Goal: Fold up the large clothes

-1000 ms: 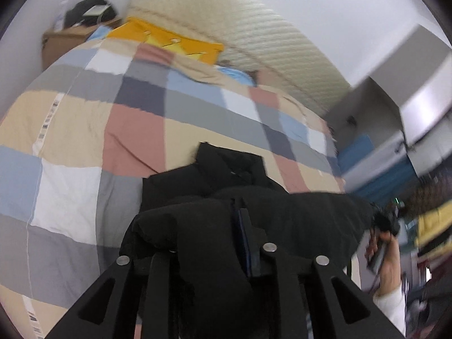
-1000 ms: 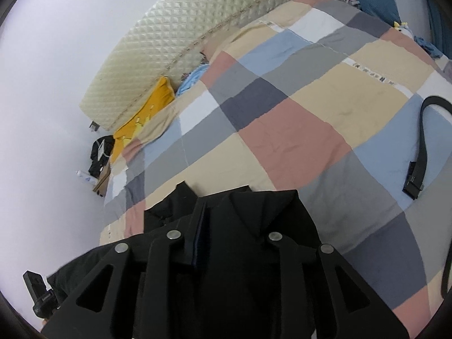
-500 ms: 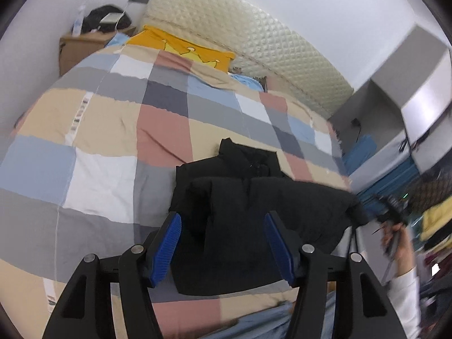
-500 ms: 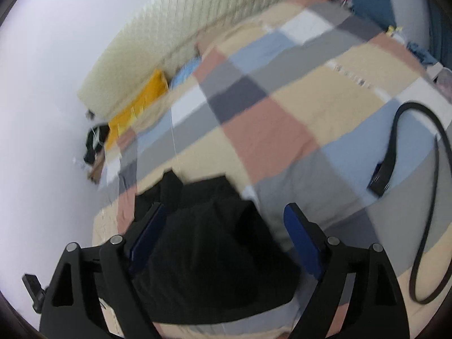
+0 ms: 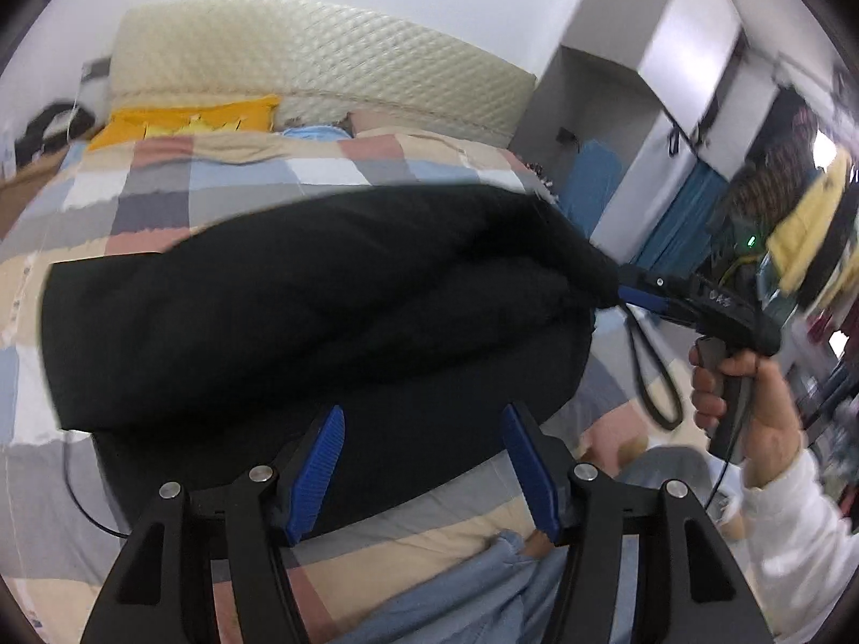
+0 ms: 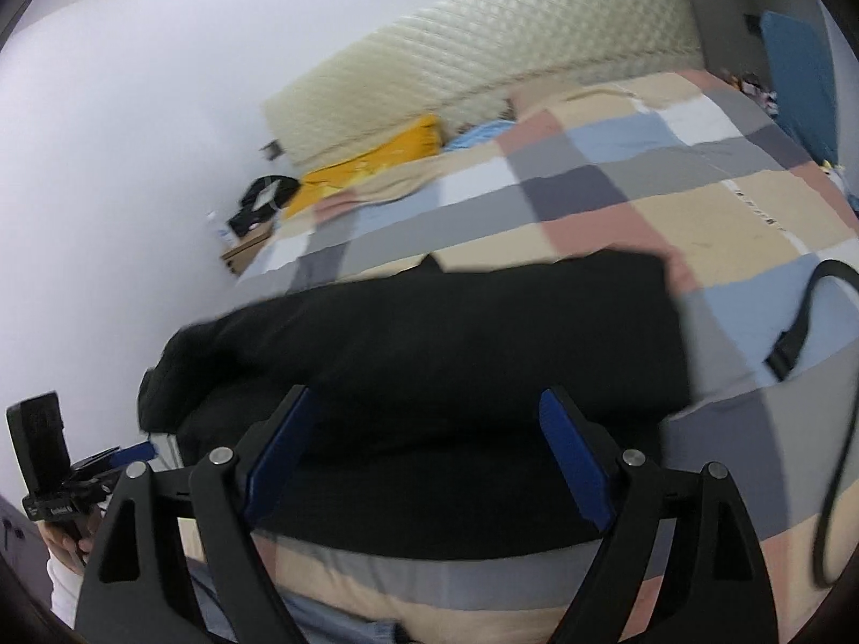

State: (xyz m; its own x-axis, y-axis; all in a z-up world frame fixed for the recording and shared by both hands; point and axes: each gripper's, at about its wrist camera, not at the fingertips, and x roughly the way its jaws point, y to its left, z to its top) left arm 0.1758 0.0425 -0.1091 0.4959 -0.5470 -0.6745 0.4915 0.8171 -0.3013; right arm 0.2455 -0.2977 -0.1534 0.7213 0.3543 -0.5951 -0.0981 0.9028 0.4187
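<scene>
Two claws, left claw [image 5: 424, 469] and right claw [image 6: 427, 456], are seen spread wide and empty; just ahead, the bulky black padded jacket [image 6: 429, 343] lies folded on the patchwork bed [image 6: 671, 204]. Soft, light, springy bulk is judged; a thick folded edge should be gripped.

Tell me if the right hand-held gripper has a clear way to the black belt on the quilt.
Likely yes: the right hand-held gripper is open and empty, and the belt lies uncovered on the quilt to its right, clear of the black jacket.

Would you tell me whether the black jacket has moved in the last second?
Yes. The black jacket dropped from the left claw onto the plaid quilt, where it lies ahead of that open claw.
</scene>
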